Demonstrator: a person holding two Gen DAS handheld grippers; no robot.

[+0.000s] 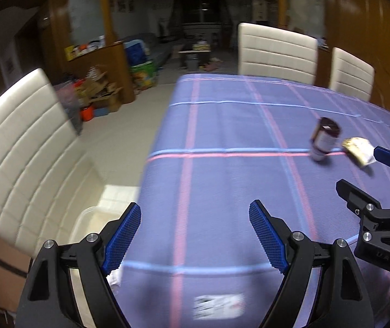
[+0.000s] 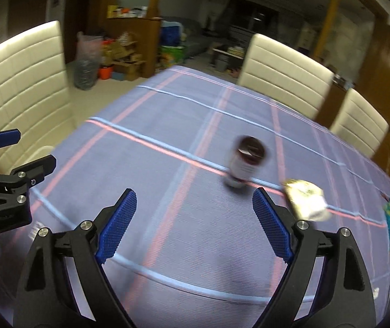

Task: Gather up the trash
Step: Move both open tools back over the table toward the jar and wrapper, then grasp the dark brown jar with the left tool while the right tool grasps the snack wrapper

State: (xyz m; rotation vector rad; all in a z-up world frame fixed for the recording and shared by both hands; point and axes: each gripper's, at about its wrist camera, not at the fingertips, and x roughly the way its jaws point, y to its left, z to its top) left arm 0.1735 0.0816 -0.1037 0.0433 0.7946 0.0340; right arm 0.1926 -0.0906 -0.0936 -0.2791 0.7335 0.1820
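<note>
Two pieces of trash sit on my worktop (image 2: pixel 184 246): a jar (image 2: pixel 245 161) and a wrapper (image 2: pixel 305 199) just right. Both grippers, left (image 1: pixel 195 235) and right (image 2: pixel 193 224), have jaws spread and empty. Next I'd bring the right one onto the jar.

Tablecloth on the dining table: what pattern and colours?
Purple woven tablecloth crossed by pink and light-blue stripes in a wide plaid; clearest in the left wrist view.

Most of the bench (image 2: pixel 184 142) is being left bare; only a dark bottle (image 2: pixel 245 161) and a crumpled wrapper (image 2: pixel 305 199) are standing in the way.
</note>
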